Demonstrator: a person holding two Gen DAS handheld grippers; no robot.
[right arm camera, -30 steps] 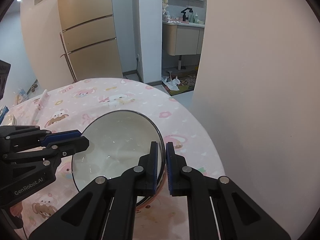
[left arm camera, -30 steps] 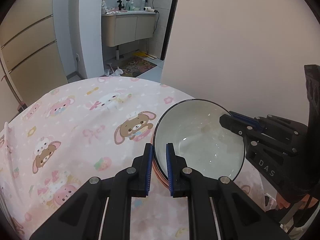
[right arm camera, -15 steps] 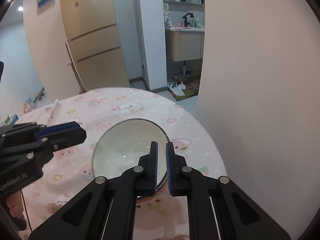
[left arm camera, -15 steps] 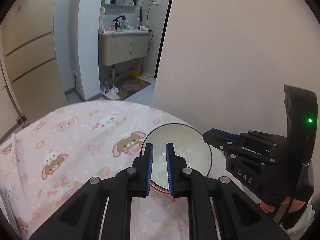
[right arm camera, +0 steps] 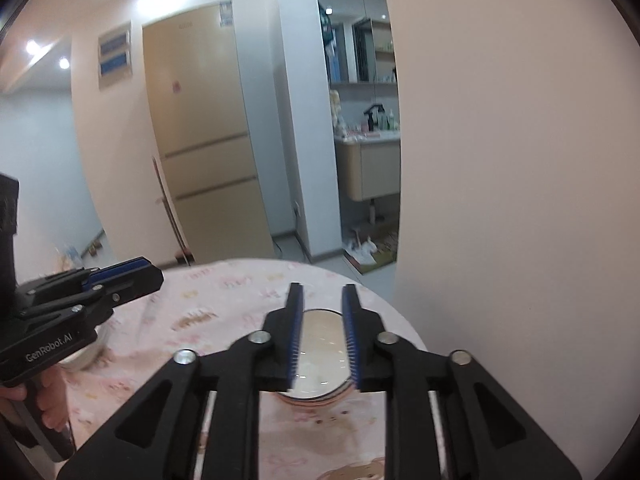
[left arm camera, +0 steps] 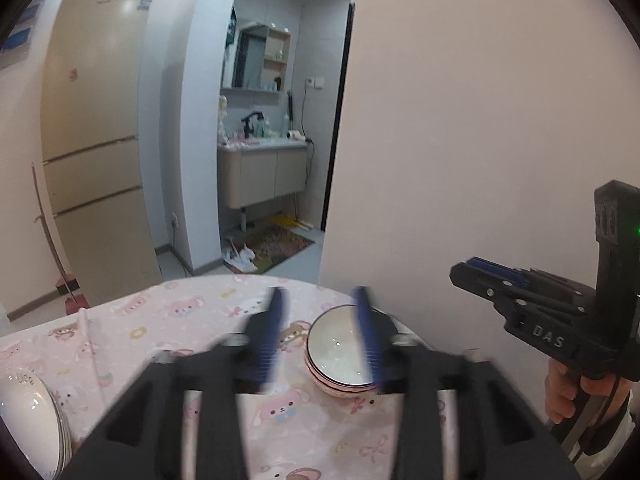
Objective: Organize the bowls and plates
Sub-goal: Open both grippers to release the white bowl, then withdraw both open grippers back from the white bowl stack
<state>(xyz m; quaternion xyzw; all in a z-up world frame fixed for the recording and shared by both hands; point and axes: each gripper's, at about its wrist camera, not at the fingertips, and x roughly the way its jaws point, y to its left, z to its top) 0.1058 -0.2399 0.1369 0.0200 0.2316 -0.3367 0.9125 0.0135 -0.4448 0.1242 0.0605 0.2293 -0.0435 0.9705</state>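
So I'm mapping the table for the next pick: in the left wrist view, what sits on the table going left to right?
Stack of plates at the left edge → white stick lying on the tablecloth → stacked bowls → right claw held above the table's right side.

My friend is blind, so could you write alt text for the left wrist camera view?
The left gripper, blurred and open, hovers above stacked bowls on a pink cartoon tablecloth. The right gripper is at the right edge, and a plate stack at lower left.
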